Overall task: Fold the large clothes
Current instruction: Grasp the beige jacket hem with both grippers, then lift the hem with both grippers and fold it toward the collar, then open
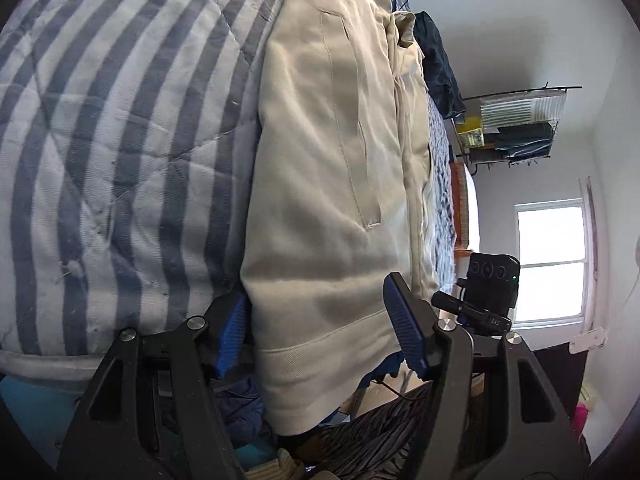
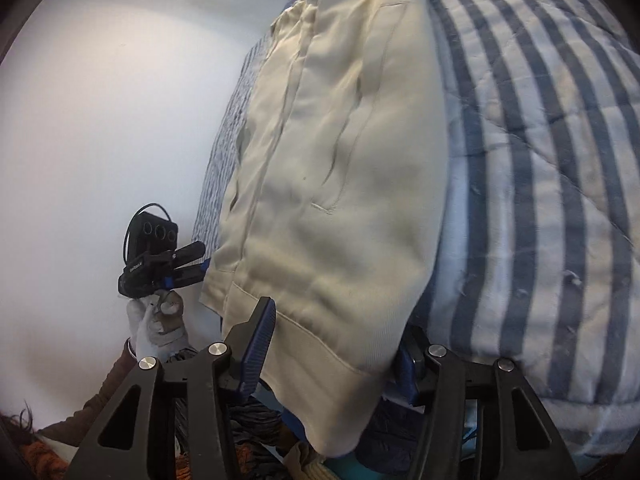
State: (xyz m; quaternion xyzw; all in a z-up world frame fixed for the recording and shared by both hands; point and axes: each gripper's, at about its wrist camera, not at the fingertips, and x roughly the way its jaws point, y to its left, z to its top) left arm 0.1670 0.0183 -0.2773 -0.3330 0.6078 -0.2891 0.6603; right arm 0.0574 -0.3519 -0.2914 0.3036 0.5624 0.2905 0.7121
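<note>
White walls (image 1: 500,20); bright window (image 1: 550,264); wire shelf (image 1: 516,128)

Matt beige cloth jacket (image 1: 340,200); quilted striped cloth bedspread (image 1: 120,140).

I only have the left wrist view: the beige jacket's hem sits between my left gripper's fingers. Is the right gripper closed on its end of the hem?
Observer: No. The right gripper is open and straddles the jacket at its hem. One finger lies on top of the fabric, and the other is hidden behind the folded edge.
Operator: How does my left gripper look from that side?
Observer: The left gripper sits at the opposite hem corner, held by a gloved hand.
</note>
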